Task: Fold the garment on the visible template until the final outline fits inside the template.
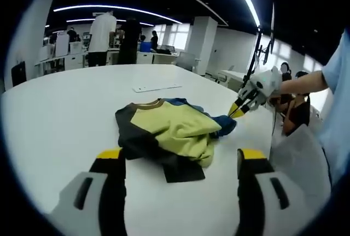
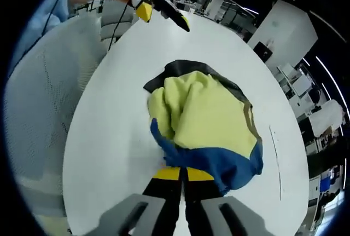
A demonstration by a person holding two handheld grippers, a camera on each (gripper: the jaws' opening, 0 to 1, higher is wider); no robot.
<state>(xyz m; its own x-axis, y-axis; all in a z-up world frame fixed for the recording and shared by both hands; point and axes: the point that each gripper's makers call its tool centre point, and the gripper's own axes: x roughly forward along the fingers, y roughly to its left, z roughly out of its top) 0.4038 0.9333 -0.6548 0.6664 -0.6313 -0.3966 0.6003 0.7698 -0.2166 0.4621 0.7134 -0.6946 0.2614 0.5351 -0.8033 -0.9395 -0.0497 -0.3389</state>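
The garment (image 2: 205,126) lies bunched at frame centre on the white bench (image 2: 109,137). Right claw (image 2: 183,174), pressed together, pinches its blue edge. Left claw (image 1: 180,162) stands spread, just short of the garment's near edge.

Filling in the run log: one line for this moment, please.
garment: bunched on white table | right gripper: shut on blue edge | left gripper: open, off garment
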